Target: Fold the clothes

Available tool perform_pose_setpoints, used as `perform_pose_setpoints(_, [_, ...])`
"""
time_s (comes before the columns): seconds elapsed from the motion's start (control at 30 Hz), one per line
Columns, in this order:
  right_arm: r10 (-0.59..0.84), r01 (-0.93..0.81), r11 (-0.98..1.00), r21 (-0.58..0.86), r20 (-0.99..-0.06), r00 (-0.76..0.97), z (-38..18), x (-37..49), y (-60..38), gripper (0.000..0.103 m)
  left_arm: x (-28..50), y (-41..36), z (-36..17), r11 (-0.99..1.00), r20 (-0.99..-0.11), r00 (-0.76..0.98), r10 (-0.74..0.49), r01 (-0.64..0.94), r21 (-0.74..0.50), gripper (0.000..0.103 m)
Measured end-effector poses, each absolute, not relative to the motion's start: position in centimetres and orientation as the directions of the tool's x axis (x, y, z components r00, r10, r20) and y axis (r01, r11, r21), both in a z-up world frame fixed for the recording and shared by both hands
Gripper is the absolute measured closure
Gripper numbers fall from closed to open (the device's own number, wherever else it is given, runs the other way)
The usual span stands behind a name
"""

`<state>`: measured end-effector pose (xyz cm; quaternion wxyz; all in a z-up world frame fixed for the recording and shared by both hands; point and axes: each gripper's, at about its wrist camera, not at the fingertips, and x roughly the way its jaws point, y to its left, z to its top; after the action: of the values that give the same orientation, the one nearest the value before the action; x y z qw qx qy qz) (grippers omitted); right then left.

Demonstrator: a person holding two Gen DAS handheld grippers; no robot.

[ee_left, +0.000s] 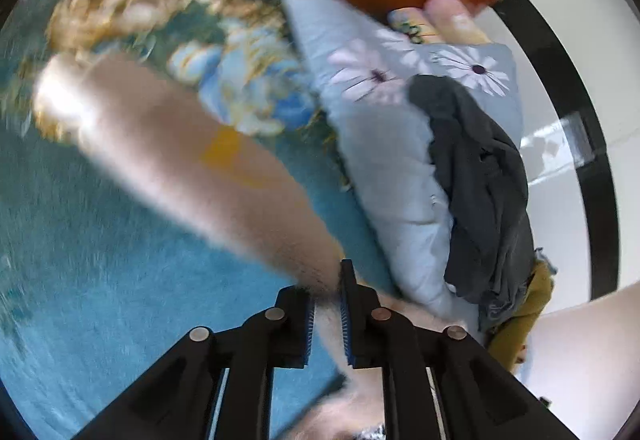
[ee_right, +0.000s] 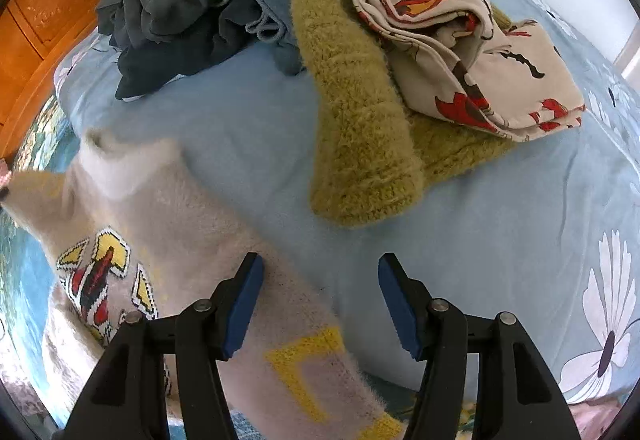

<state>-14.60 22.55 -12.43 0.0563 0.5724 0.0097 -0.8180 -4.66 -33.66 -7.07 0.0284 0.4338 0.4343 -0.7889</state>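
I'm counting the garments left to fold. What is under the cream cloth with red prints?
The cream printed cloth lies folded on the olive knit sweater, which rests on the pale blue bedspread. Anything beneath the sweater is covered.

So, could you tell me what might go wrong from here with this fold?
1. The left hand-held gripper pinches only a thin edge of the fuzzy beige sweater; it may slip.
2. The right hand-held gripper is open, pinning nothing.
3. The green sweater lies close and could snag.

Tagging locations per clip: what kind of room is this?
Most likely a bedroom: a floral duvet covers a bed, an orange wooden headboard stands behind it, and unfolded clothes lie piled on top.
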Motion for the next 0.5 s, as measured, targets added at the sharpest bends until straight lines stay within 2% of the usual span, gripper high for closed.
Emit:
perform_pose_setpoints(0.03, [-0.072, 0.098, -0.994, 0.039, -0.933, -0.353, -12.1, -14.4, 22.5, 0.042, -4.0, -33.5, -7.5, -0.619, -0.714, -0.609, 0.345, 0.423, -0.661, 0.082])
perform_pose_setpoints(0.07, [-0.063, 0.096, -0.995, 0.03, -0.926, -0.371, -11.6, -14.2, 22.3, 0.042, -3.3, -33.4, -7.9, -0.618, -0.718, -0.596, 0.359, 0.425, -0.662, 0.073])
perform_pose_setpoints(0.1, [-0.058, 0.102, -0.995, 0.019, -0.916, -0.397, -10.9, -13.8, 21.8, 0.042, -2.7, -33.2, -8.3, -0.616, -0.722, -0.583, 0.372, 0.427, -0.662, 0.069])
perform_pose_setpoints(0.17, [-0.069, 0.148, -0.989, 0.001, -0.885, -0.46, -9.1, -12.5, 20.1, 0.042, -1.3, -32.9, -9.0, -0.613, -0.729, -0.557, 0.398, 0.43, -0.663, 0.067])
perform_pose_setpoints(0.23, [-0.17, 0.263, -0.963, 0.048, -0.869, -0.464, -8.0, -10.9, 17.0, 0.042, 0.1, -32.2, -9.5, -0.603, -0.726, -0.538, 0.43, 0.427, -0.674, 0.065])
perform_pose_setpoints(0.37, [-0.357, 0.509, -0.838, 0.196, -0.902, -0.242, -10.7, -7.7, 8.8, 0.042, 3.4, -30.5, -9.7, -0.58, -0.71, -0.507, 0.488, 0.42, -0.698, 0.06])
perform_pose_setpoints(0.5, [-0.365, 0.599, -0.769, 0.223, -0.922, -0.126, -13.5, -3.3, 4.5, 0.042, 7.3, -29.8, -8.6, -0.564, -0.702, -0.497, 0.511, 0.422, -0.71, 0.057])
